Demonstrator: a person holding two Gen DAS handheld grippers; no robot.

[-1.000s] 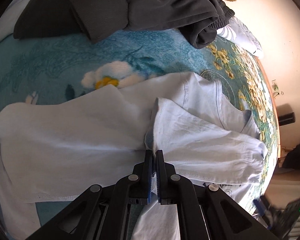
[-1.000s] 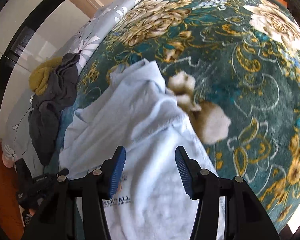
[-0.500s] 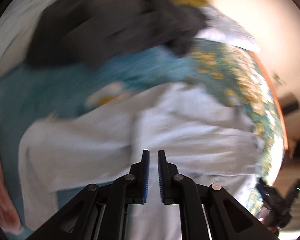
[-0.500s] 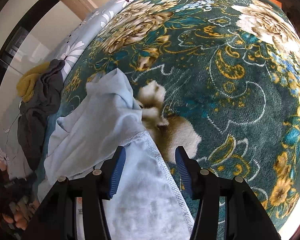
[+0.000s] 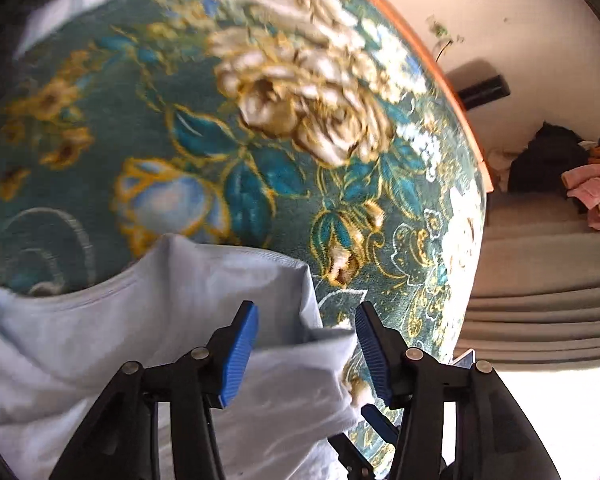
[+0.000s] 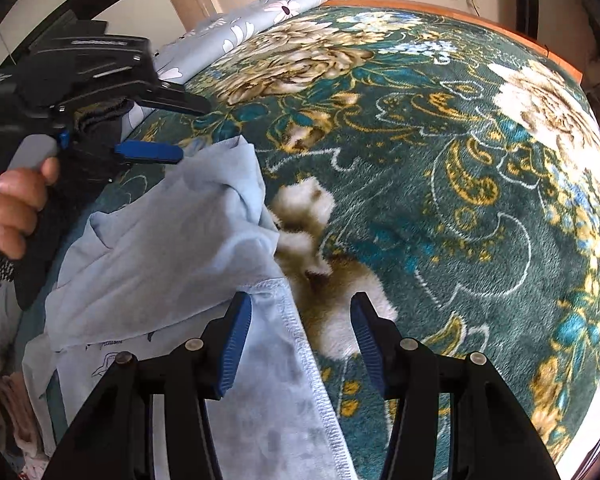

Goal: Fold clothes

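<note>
A pale blue T-shirt [image 5: 148,320] lies partly folded on a dark green floral blanket [image 5: 260,184]. My left gripper [image 5: 306,354] is open, its blue pads on either side of the shirt's folded corner, touching nothing. In the right wrist view the same shirt [image 6: 168,248] lies at lower left with its stitched hem [image 6: 304,356] running between my fingers. My right gripper [image 6: 302,340] is open over that hem edge and the blanket [image 6: 440,184]. The left gripper [image 6: 156,128] shows there too, open, held by a hand above the shirt's far corner.
A flowered pale blue pillow or sheet [image 6: 260,20] lies along the far side of the bed. The bed's orange wooden edge [image 6: 480,20] runs behind the blanket. Pink and dark clothes [image 5: 588,188] lie on a surface off to the right.
My left gripper opened, let go of the shirt and swung right to its far corner. The right gripper stayed open and shifted slightly along the hem.
</note>
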